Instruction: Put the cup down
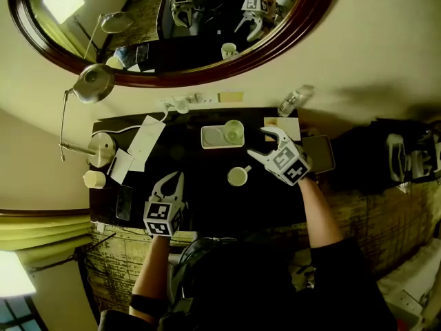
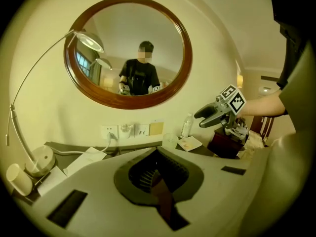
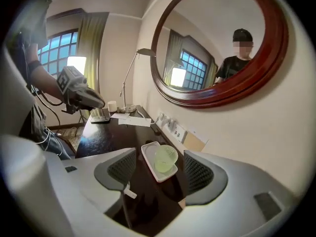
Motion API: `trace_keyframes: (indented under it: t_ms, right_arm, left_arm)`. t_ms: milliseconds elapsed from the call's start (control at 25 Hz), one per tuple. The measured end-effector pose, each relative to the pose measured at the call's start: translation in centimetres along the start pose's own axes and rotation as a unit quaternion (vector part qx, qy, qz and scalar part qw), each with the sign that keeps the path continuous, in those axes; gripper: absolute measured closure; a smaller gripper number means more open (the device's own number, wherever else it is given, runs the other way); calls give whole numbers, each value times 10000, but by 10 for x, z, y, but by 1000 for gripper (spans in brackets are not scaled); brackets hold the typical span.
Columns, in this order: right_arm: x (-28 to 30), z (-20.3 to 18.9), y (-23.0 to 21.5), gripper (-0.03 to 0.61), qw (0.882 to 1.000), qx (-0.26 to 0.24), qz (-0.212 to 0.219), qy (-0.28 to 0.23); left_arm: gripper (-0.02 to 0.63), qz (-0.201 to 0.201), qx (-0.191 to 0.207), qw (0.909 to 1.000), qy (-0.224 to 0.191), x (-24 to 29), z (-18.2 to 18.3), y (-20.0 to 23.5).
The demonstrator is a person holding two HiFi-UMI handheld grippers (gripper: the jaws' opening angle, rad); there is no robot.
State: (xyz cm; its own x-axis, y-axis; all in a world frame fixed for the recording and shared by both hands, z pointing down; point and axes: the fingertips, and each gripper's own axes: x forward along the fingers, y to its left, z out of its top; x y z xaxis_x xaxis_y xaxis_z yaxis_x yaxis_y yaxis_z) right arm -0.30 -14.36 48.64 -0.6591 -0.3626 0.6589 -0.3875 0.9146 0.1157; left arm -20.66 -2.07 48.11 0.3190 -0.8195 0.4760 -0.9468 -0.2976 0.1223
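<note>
A white cup with a handle (image 1: 238, 176) stands upright on the dark table (image 1: 200, 198), apart from both grippers. Just right of it and a little farther back is my right gripper (image 1: 260, 143), its jaws standing open with nothing between them. They point at a white tray (image 3: 148, 154) that holds a pale green glass (image 3: 165, 158); the cup does not show in the right gripper view. My left gripper (image 1: 170, 179) hovers over the table's near left part, jaws shut and empty (image 2: 157, 174). From there the right gripper (image 2: 217, 115) shows at the right.
A desk lamp (image 1: 93, 81), papers (image 1: 147, 142), a small white cup (image 1: 94, 179) and a phone (image 1: 124, 202) fill the table's left side. A water bottle (image 1: 295, 100) and wall sockets (image 2: 126, 130) sit at the back. An oval mirror (image 1: 303, 19) hangs above.
</note>
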Motion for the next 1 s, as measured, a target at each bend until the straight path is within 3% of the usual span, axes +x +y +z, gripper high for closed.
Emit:
trace_keyframes:
  t_ms: [200, 440, 560, 760, 1000]
  right_arm:
    - [-37, -8, 11, 377, 9923, 1017, -572, -425]
    - [-71, -23, 29, 573, 9621, 2126, -1447, -911]
    - [-82, -38, 44, 577, 9464, 2550, -1690, -1041]
    - [-93, -56, 68, 577, 9319, 2900, -1893, -1076]
    - [-96, -65, 87, 577, 9239, 3128, -1926, -1069]
  left_arm:
    - [611, -294, 168, 9994, -105, -2, 9, 2]
    - [611, -560, 428, 9973, -182, -13, 11, 10]
    - [611, -597, 470, 9968, -239, -18, 6, 19]
    - [611, -820, 426, 9948, -422, -24, 11, 21]
    - [611, -1172, 997, 9875, -348, -31, 9, -2]
